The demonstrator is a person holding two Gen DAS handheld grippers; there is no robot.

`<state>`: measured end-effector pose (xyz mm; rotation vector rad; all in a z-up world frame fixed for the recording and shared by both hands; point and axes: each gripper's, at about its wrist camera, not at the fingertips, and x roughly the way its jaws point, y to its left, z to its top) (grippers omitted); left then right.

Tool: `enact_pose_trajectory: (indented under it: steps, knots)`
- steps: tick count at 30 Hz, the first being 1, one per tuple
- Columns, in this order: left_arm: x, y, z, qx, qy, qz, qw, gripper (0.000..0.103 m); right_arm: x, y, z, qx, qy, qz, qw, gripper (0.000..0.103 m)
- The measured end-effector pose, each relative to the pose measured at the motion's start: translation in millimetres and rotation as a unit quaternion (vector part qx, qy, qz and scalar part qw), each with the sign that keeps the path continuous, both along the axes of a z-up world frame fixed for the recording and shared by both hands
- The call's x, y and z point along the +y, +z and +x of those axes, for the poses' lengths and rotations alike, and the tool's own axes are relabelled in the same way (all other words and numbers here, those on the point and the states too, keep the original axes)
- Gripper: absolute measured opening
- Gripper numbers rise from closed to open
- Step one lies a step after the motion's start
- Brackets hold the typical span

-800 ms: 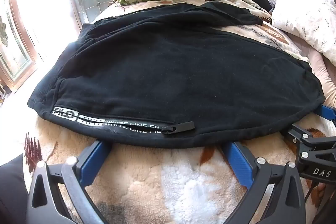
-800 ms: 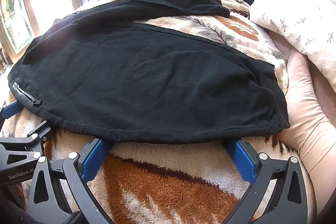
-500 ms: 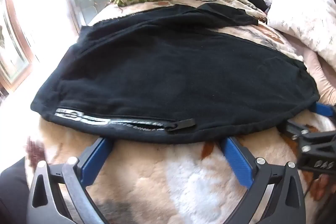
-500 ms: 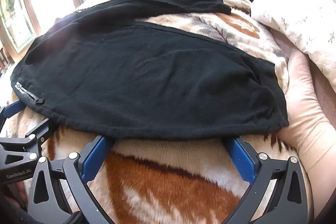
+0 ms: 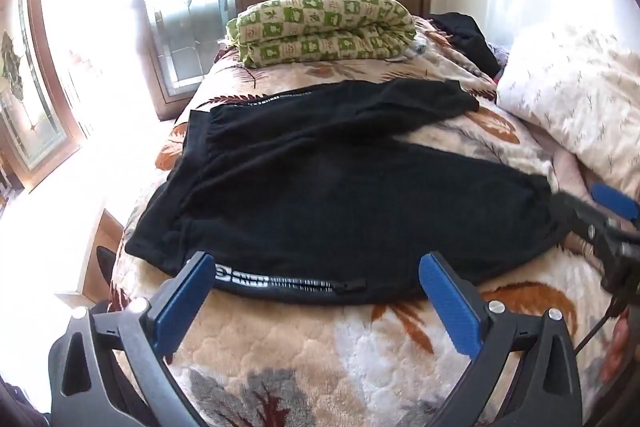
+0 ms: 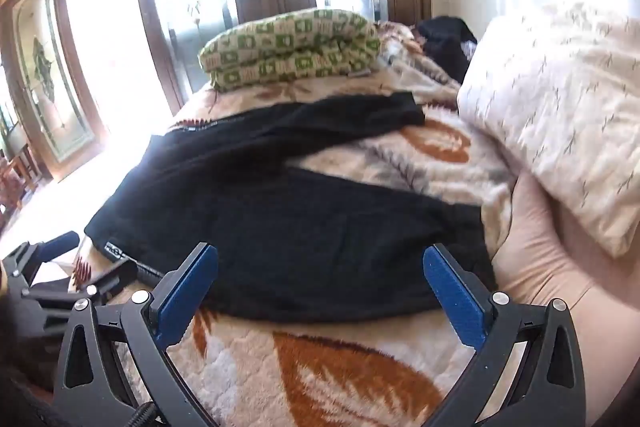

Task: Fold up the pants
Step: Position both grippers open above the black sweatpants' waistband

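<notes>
Black pants [image 5: 340,195] lie spread on the bed, legs splayed apart, a white-lettered zip pocket [image 5: 288,281] along the near edge. They also show in the right wrist view [image 6: 312,227]. My left gripper [image 5: 316,291] is open and empty, its blue fingers at the near edge by the pocket, over the fabric rather than under it. My right gripper [image 6: 320,279] is open and empty at the near edge of the near leg. Each gripper shows at the side of the other's view.
The bed carries a fleece blanket with a brown leaf print [image 5: 320,367]. A folded green-checked quilt [image 5: 320,31] lies at the far end, dark clothing [image 5: 464,39] beside it. A white pillow [image 6: 560,115] lies on the right. Windows stand behind; the bed's left edge drops off.
Both grippers have risen and drawn back; their fingers were under the pants' near edge and now stand above it. The pants have dropped back onto the blanket.
</notes>
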<state>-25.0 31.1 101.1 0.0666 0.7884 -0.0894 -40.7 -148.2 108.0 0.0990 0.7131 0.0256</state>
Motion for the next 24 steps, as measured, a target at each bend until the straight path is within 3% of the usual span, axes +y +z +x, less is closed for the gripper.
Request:
enact_pose_trajectory:
  steps: [8, 24]
  knots:
    - [-1, 8, 9, -0.001, 0.025, -0.008, 0.9997, 0.103, -15, -4, 14, 0.010, 0.006, 0.015, 1.000, 0.103]
    - [1, 0, 11, 0.007, 0.028, -0.007, 0.9996, 0.103, -14, -1, 14, 0.010, -0.001, 0.007, 1.000, 0.103]
